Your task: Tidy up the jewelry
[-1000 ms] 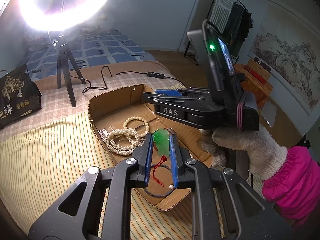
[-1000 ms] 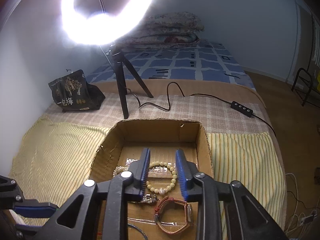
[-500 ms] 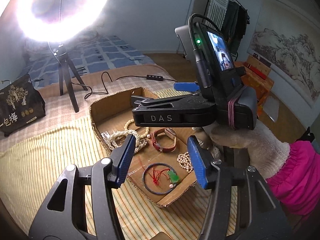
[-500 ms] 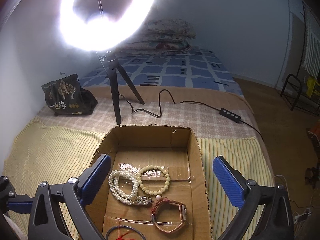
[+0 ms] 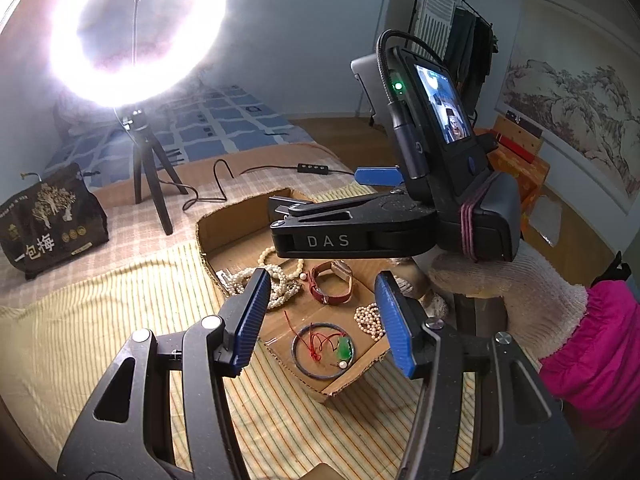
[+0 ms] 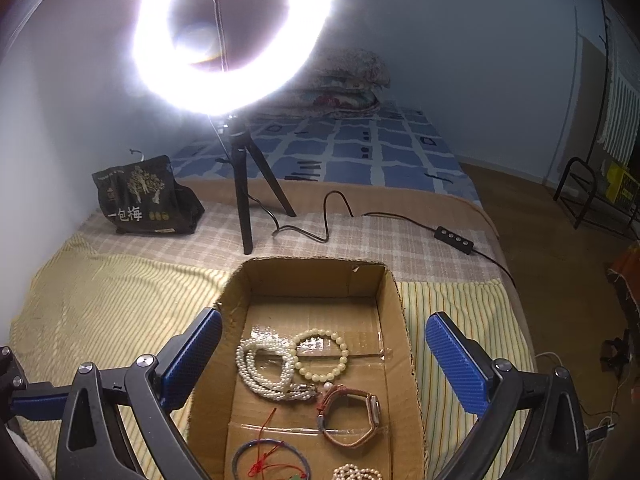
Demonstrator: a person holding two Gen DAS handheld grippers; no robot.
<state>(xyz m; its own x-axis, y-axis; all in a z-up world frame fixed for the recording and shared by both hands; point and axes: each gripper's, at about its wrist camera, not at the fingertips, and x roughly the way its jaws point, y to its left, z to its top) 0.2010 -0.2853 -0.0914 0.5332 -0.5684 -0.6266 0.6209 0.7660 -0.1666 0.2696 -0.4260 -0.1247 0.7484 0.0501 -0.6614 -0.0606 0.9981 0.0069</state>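
Observation:
A cardboard box (image 5: pixel 240 220) (image 6: pixel 312 280) on the bed holds the jewelry. In it lie a pearl necklace (image 5: pixel 280 292) (image 6: pixel 256 368), a cream bead bracelet (image 5: pixel 266 256) (image 6: pixel 342 356), a red-strapped watch (image 5: pixel 316 292) (image 6: pixel 372 404) and a small pearl strand (image 5: pixel 370 320). A green pendant (image 5: pixel 344 348) on red cord rests inside a blue bangle (image 5: pixel 294 354) (image 6: pixel 240 452). My left gripper (image 5: pixel 321 276) hovers open above the box's near end with nothing between its pads. My right gripper (image 6: pixel 324 316) (image 5: pixel 320 196) is wide open over the box and holds nothing.
A lit ring light on a black tripod (image 6: pixel 244 200) stands behind the box. Its cable and controller (image 6: pixel 454 238) trail right. A black bag (image 6: pixel 144 200) sits at the back left. A gloved hand with a pink sleeve (image 5: pixel 592 344) holds the right gripper. Striped cloth (image 5: pixel 100 320) covers the bed.
My left gripper opened and let go of the green pendant, which now lies inside the bangle. The right gripper opened wide. Both grippers rose and drew back from the box.

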